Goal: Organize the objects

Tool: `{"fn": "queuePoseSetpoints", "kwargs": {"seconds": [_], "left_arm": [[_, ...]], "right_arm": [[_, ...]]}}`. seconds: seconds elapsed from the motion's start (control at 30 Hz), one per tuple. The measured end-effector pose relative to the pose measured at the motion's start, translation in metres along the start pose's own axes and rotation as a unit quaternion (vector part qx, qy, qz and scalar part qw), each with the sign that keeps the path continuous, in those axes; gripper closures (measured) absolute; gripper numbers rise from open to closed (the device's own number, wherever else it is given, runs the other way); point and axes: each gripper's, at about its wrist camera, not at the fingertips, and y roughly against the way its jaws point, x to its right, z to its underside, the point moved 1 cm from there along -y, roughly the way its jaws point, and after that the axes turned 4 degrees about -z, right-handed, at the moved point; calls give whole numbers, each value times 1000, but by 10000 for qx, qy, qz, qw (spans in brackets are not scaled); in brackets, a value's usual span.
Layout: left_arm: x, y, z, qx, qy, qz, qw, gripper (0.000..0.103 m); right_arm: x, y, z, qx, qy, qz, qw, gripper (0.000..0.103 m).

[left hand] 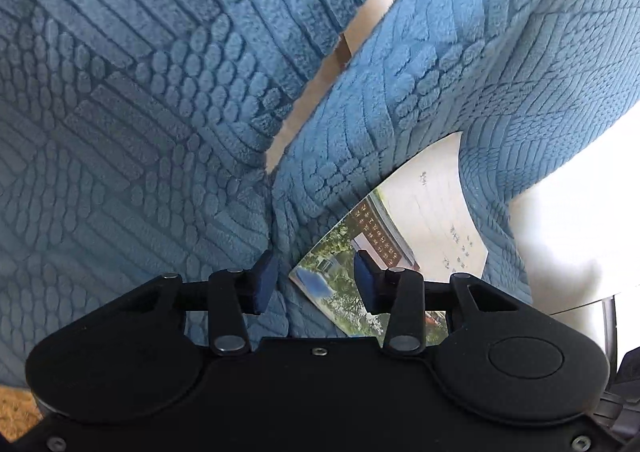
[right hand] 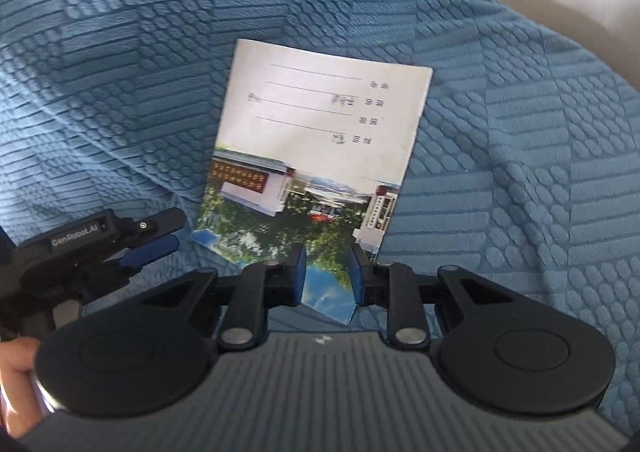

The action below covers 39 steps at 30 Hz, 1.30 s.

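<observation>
Fingers of the right gripper (right hand: 327, 276) stand narrowly spread astride a booklet's (right hand: 320, 140) near corner, the left gripper (left hand: 316, 284) likewise parted over blue blanket (right hand: 520, 156); thin covers could slip or crumple.

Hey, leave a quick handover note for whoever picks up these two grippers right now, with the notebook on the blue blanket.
Right gripper: jaws partly open around the near edge of the notebook; pads not visibly pressing.
Left gripper: partly open at the notebook's near left corner and a blanket fold, nothing gripped.
The notebook lies flat on the blue blanket, cover up.
Done: both grippers positioned.
Left: clamp, lift, put it away.
</observation>
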Motion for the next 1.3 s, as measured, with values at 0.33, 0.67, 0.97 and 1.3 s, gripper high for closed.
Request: {"fn": "queuePoseSetpoints", "kwargs": {"seconds": [0.33, 0.67, 0.97, 1.3], "left_arm": [[11, -7, 7, -77, -234, -76, 9997, 65], [10, -19, 8, -105, -254, -214, 9994, 72], [8, -24, 8, -207, -234, -337, 9989, 71], [0, -24, 7, -206, -7, -263, 9994, 69]], "right_arm": [[30, 3, -40, 537, -662, 195, 9962, 48], [46, -18, -75, 673, -809, 308, 9940, 50], [46, -26, -81, 625, -1044, -49, 9926, 45], [35, -14, -86, 987, -1136, -1205, 9812, 45]]}}
